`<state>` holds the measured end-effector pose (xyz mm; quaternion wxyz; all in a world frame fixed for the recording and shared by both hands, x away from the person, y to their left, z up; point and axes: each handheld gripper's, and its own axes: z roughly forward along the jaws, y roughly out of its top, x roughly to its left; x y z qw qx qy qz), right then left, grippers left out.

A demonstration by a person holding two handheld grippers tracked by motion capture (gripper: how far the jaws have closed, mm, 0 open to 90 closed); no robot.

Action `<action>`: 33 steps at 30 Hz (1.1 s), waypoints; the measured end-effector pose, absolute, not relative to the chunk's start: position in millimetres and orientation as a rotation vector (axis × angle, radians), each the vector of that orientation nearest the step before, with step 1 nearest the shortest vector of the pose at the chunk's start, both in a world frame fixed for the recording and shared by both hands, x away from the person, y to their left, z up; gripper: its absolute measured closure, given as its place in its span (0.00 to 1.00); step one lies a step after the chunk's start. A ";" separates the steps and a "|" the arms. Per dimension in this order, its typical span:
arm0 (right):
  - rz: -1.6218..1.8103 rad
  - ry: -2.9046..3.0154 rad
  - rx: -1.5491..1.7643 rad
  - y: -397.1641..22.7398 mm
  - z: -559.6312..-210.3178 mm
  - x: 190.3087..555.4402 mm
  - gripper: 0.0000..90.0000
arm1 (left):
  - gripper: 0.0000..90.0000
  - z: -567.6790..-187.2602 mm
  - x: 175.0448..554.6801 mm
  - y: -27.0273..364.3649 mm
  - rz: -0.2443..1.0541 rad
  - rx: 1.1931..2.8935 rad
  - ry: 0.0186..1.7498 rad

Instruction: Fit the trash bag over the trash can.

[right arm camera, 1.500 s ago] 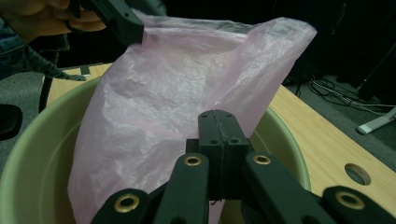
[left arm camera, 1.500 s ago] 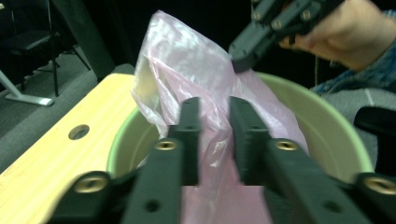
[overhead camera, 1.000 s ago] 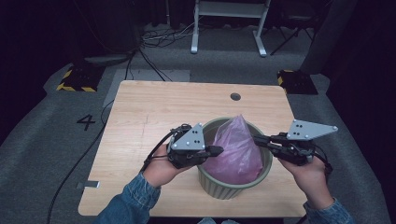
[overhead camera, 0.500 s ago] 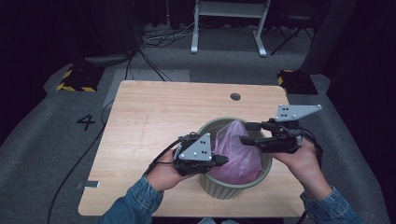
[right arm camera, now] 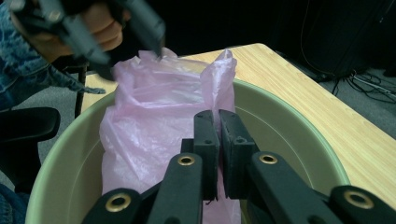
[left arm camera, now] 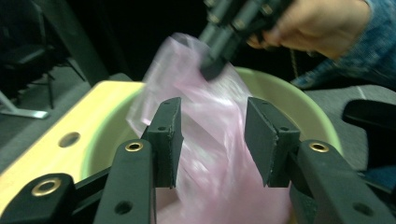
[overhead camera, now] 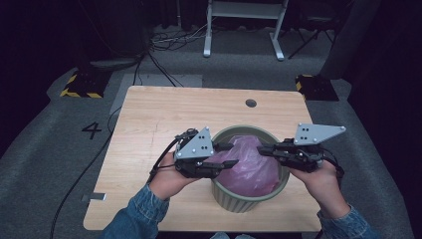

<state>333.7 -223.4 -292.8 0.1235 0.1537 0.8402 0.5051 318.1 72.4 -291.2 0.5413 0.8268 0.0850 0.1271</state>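
Observation:
A pale green bin [overhead camera: 238, 200] stands near the front edge of the wooden table [overhead camera: 164, 114], with a pink plastic bag [overhead camera: 254, 169] inside it. My left gripper [overhead camera: 233, 154] reaches over the bin's left rim. Its jaws have just been opening, and in the left gripper view [left arm camera: 212, 135] the bag's film [left arm camera: 210, 112] hangs loosely between the parted pads. My right gripper [overhead camera: 263, 149] comes in over the right rim. Its jaws have just been closing, and in the right gripper view [right arm camera: 218, 116] they pinch the bag's upper edge [right arm camera: 154, 93].
A round hole [overhead camera: 251, 103] sits in the tabletop behind the bin. Beyond the table are a white metal stand [overhead camera: 244, 30], cables [overhead camera: 164, 45] and yellow-black striped blocks [overhead camera: 82, 84]. A cable [overhead camera: 164, 159] trails left from the left gripper.
The left gripper's jaws, shut on the bag before, now stand apart. The right gripper's jaws opened over the bag, then closed on its upper edge. The bag's peak sits lower.

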 end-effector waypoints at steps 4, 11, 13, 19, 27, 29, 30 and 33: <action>1.505 2.446 0.394 -224.7 -293.4 331.7 0.98 | 0.63 -289.2 328.0 61.2 0.283 1.980 0.197; 1.545 2.449 0.315 -224.3 -290.1 330.3 0.99 | 0.64 -289.2 343.2 51.6 0.253 1.985 0.195; 1.551 2.455 0.306 -223.5 -290.0 330.0 0.99 | 0.63 -288.9 344.3 51.6 0.254 1.988 0.198; 1.573 2.463 0.289 -222.0 -288.9 329.9 0.99 | 0.67 -291.0 346.1 53.0 0.217 1.990 0.189; 1.568 2.431 0.272 -216.6 -288.2 331.5 0.90 | 1.00 -292.4 341.3 50.9 0.266 2.005 0.181; 1.560 2.414 0.271 -218.3 -287.4 330.7 0.97 | 1.00 -293.2 341.2 54.2 0.270 1.998 0.193; 1.567 2.403 0.276 -219.5 -287.5 330.3 0.99 | 1.00 -293.2 341.3 56.6 0.267 1.990 0.199; 1.587 2.382 0.304 -225.3 -286.9 329.3 1.00 | 1.00 -292.2 342.2 65.3 0.278 1.969 0.223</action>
